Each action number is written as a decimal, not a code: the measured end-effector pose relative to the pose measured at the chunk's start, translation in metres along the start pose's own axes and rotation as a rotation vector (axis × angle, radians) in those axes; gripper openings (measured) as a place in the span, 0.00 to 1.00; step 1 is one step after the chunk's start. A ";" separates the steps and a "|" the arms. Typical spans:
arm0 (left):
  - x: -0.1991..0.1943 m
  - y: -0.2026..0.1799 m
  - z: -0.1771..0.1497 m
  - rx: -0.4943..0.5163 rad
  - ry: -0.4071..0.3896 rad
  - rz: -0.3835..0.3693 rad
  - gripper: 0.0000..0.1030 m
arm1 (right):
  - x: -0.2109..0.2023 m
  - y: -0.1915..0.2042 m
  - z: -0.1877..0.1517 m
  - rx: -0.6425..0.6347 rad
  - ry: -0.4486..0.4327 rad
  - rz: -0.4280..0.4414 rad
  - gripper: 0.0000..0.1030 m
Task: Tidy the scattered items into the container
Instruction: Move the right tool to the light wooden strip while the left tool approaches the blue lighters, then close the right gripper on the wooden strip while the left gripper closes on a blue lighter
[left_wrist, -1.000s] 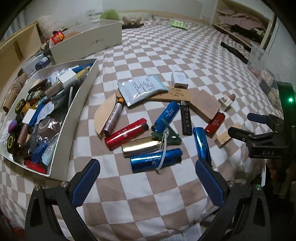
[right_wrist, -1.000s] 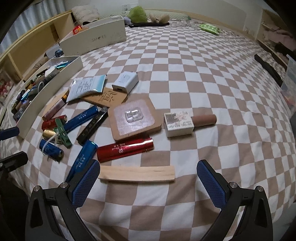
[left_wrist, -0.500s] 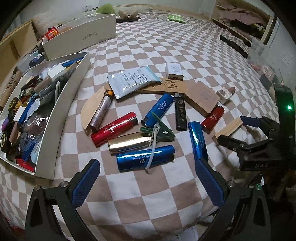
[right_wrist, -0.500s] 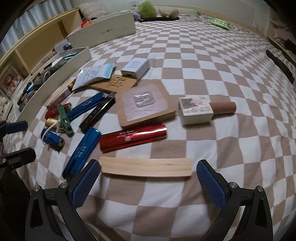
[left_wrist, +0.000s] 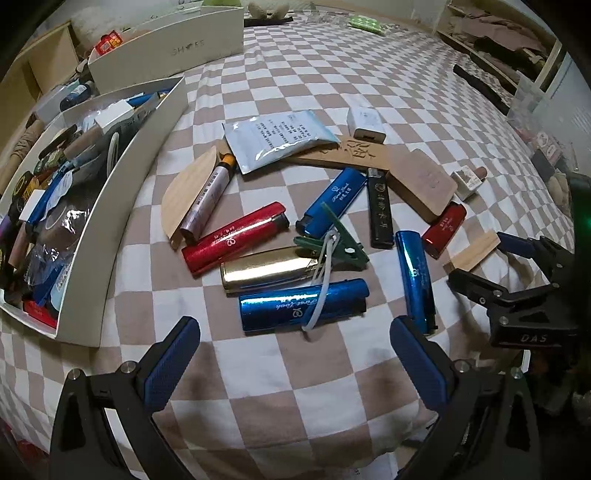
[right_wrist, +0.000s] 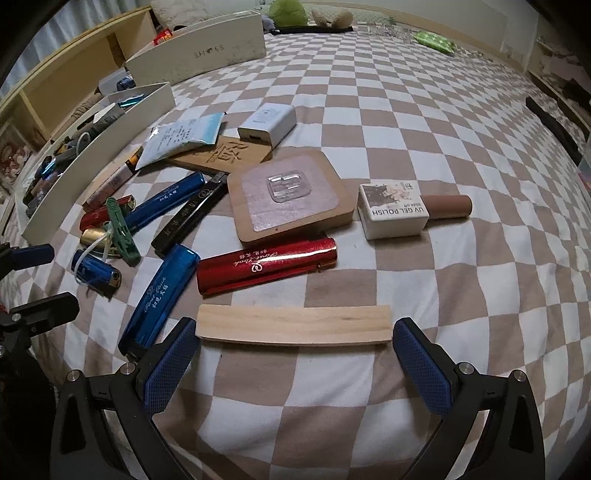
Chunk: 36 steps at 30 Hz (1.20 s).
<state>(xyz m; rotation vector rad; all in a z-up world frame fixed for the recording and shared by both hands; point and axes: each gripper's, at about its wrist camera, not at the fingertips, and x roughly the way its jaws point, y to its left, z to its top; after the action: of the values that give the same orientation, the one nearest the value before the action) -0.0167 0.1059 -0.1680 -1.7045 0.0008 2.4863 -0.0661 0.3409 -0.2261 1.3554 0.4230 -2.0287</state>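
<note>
**Now: both grippers spread over the clutter**

Left wrist view: the left gripper (left_wrist: 293, 352) hangs with its jaws wide apart and nothing between them, just short of a blue lighter (left_wrist: 303, 304) lying flat on the checked bedspread (left_wrist: 314, 85). A white cord crosses that lighter and runs up to a green clip (left_wrist: 338, 242), which rests beside a gold lighter (left_wrist: 267, 269). A red lighter (left_wrist: 234, 238) lies behind the gold one. The white box (left_wrist: 122, 206), already packed with small items, stands at the left, near the pile but apart from it. The right gripper (left_wrist: 484, 258) shows at the right edge, its tips at a wood strip (left_wrist: 472, 251).

Right wrist view: the right gripper (right_wrist: 293, 350) is likewise spread and holds nothing. The wood strip (right_wrist: 293, 325) lies crosswise between its fingertips; contact cannot be told. Beyond it lie another red lighter (right_wrist: 267, 266), a wooden block (right_wrist: 291, 195) and a gel polish bottle (right_wrist: 406, 210). The box (right_wrist: 99, 162) stands far left, and the left gripper (right_wrist: 40, 277) shows at the left edge.
</note>
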 end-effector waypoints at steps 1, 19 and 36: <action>0.001 0.001 0.000 -0.004 0.005 0.000 1.00 | -0.001 0.000 0.000 0.003 0.005 0.001 1.00; 0.017 0.042 0.007 -0.100 0.038 0.131 1.00 | -0.011 -0.005 0.005 0.028 0.002 0.038 0.96; 0.014 -0.019 0.029 0.032 -0.030 -0.114 0.57 | -0.016 -0.010 0.009 0.060 -0.012 0.074 0.96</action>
<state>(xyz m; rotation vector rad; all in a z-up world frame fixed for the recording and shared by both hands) -0.0466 0.1282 -0.1689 -1.6070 -0.0576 2.4156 -0.0746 0.3483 -0.2088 1.3737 0.3042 -2.0026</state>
